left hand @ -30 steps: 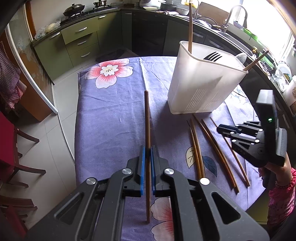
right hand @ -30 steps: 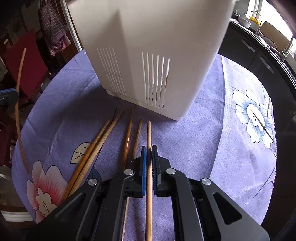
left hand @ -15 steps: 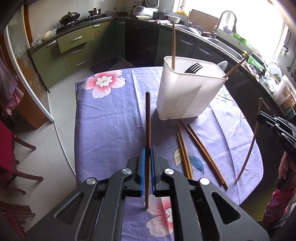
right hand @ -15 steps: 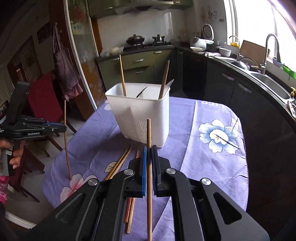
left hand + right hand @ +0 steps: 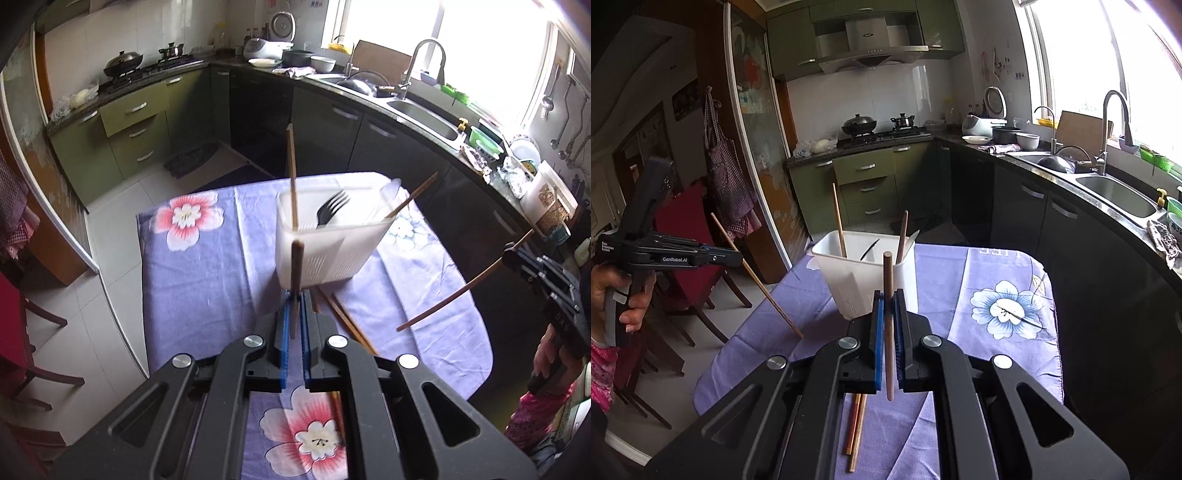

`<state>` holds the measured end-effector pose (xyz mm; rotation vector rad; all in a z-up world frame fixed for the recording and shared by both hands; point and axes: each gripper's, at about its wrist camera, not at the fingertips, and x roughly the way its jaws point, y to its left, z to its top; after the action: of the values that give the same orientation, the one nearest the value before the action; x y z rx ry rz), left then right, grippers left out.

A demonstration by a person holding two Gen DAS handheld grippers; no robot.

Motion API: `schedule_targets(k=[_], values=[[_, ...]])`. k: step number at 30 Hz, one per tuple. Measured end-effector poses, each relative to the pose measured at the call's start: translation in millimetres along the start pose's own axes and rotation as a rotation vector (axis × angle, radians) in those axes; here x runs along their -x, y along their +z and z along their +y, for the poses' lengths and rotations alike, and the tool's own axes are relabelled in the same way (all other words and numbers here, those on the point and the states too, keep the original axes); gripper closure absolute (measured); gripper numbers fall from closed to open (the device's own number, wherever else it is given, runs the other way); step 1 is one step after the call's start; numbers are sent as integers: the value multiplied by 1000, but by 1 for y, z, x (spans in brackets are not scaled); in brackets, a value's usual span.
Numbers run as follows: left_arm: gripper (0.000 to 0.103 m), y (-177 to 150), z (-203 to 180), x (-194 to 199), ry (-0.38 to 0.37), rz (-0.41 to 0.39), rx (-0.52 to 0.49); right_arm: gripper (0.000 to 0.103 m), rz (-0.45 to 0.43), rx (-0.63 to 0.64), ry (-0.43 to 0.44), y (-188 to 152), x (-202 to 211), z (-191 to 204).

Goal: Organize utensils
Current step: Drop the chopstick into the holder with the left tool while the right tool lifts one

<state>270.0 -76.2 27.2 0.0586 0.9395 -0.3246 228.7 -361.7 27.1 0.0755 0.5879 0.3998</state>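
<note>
Partway done: two chopsticks lifted, more left on the cloth.
Left gripper (image 5: pixel 294 314) and right gripper (image 5: pixel 888 325) each clamp one chopstick (image 5: pixel 296 269); the caddy (image 5: pixel 328 243) ahead of the fingers holds some, loose chopsticks (image 5: pixel 345 321) lie below.

Left gripper (image 5: pixel 294 306) and right gripper (image 5: pixel 888 306), jaws clamped, apparently raised, tilted downward.

Daylight floods through blown-out kitchen window (image 5: pixel 491 55); left side dim; fisheye bends edges; white slotted plastic holder (image 5: pixel 332 236) slightly blurred.
</note>
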Motion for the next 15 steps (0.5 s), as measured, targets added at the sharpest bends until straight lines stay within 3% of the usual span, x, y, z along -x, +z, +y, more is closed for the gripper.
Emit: schedule_targets(k=[9,12,15], values=[[98,85,-30,45,-12,-155,-20,97,24,-2,2,7,-1,-4],[98,105,-40,48,31,-208,-35,97,25,-12,11,6,0,-8],[98,116,-46,30,85,-201,-47,97,9,-16,19,10,6,-10]])
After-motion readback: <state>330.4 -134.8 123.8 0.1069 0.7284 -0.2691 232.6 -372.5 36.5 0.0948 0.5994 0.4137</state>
